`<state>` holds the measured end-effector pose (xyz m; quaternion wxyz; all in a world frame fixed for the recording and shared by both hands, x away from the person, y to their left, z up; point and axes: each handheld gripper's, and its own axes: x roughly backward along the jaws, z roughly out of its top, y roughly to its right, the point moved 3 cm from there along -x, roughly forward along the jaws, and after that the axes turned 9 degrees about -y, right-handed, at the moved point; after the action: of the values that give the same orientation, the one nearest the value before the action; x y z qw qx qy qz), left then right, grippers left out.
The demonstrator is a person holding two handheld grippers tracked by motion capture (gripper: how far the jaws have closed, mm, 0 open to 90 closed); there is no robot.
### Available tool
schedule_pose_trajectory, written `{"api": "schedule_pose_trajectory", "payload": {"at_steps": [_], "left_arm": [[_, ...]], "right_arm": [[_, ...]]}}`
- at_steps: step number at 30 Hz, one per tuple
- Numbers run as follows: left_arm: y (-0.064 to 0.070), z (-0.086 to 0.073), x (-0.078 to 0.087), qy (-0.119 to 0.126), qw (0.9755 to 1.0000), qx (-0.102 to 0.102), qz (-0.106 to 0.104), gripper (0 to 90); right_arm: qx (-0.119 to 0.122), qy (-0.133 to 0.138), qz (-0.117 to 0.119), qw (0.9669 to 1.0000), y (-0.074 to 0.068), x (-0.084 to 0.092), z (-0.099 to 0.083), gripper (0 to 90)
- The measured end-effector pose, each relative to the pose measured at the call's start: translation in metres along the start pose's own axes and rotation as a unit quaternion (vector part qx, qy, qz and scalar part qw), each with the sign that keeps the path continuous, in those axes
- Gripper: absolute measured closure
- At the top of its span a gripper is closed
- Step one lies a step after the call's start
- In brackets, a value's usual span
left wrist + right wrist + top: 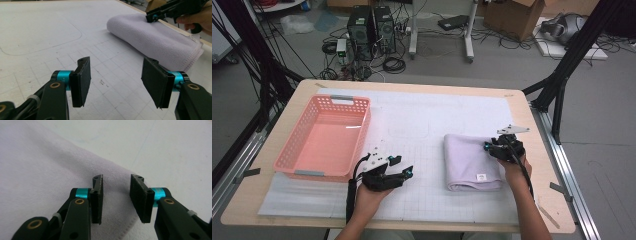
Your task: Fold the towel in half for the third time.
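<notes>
A folded lilac towel [469,160] with a small white label lies on the white gridded mat [437,115], right of centre. My right gripper [488,147] hovers over the towel's far right edge. In the right gripper view its jaws [116,195] stand apart above the towel's hem [37,182], and no cloth is pinched between them. Left of the towel, my left gripper [403,165] rests low over the mat. Its jaws [116,82] are wide open with only bare mat between them. From there the towel [155,37] and the right gripper [150,18] appear farther off.
A pink plastic basket [292,145] stands empty at the table's left side. The mat covers most of the wooden tabletop [522,100]. Black frame legs, cables, computer towers and cardboard boxes stand on the floor beyond the far edge.
</notes>
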<state>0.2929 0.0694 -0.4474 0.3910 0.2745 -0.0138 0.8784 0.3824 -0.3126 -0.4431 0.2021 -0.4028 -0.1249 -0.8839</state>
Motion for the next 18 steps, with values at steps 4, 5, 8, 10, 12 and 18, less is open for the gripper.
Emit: {"api": "schedule_pose_trajectory", "payload": {"at_steps": [4, 5, 8, 10, 12, 18], "left_arm": [[-0.001, 0.001, 0.001, 0.005, 1.0, 0.002, -0.002, 40.2], [-0.002, 0.001, 0.002, 0.008, 1.0, 0.004, -0.004, 40.0], [-0.003, 0.002, 0.004, 0.015, 0.9998, 0.01, -0.007, 39.7], [-0.005, 0.003, 0.005, 0.023, 0.9996, 0.015, -0.012, 39.7], [-0.005, 0.004, 0.006, 0.031, 0.9991, 0.022, -0.02, 39.7], [-0.004, 0.005, 0.005, 0.042, 0.9982, 0.018, -0.04, 39.7]], "right_arm": [[-0.003, 0.052, 0.04, 0.9979, -0.008, 0.03, -0.007, 58.5], [0.002, 0.058, 0.05, 0.9971, -0.012, 0.037, -0.011, 57.4], [0.027, 0.052, 0.087, 0.9945, -0.028, 0.05, -0.031, 56.8], [0.047, 0.044, 0.098, 0.9931, -0.037, 0.052, -0.045, 57.3], [0.063, 0.015, 0.098, 0.9931, -0.043, 0.049, -0.059, 57.3], [0.079, 0.005, 0.076, 0.994, -0.039, 0.058, -0.082, 57.2]]}}
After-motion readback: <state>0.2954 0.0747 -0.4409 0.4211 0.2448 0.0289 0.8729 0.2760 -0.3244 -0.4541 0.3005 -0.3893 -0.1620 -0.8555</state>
